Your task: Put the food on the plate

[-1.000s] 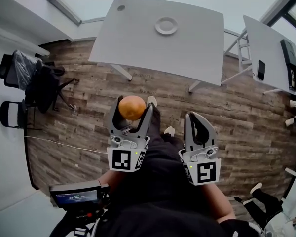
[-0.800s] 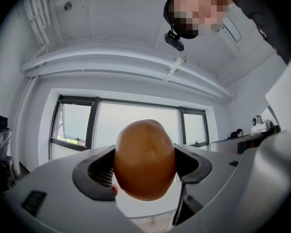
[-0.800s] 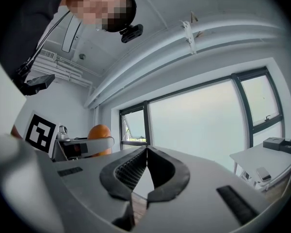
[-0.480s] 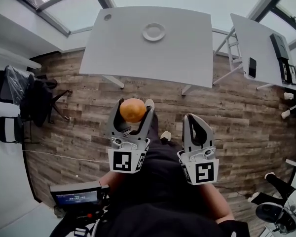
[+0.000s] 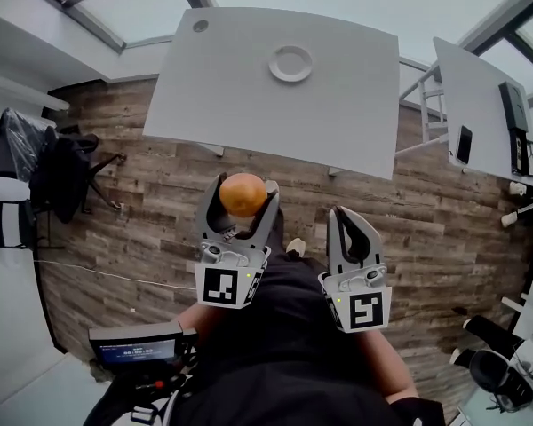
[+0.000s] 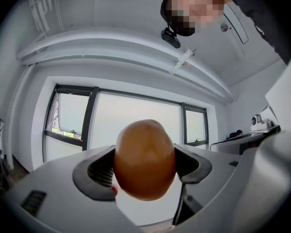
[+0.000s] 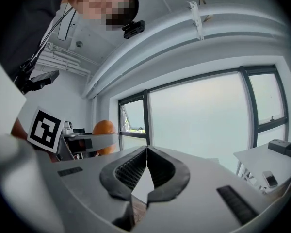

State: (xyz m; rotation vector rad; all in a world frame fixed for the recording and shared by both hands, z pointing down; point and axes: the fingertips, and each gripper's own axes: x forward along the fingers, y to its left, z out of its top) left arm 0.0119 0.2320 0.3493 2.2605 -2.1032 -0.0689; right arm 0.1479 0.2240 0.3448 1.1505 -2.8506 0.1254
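Table looms nearer; left gripper clamps the orange food, right gripper is pinched together, empty. Carrying is in hand, I reckon: next, bring it over the plate.

Grey left gripper and right gripper bear black-and-white marker cubes

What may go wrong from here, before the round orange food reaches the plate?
The left claw grips the orange food only at its sides, above the wooden floor; a slip would probably drop it there.
The plate lies far back on the table, so the round food might roll off if released early.
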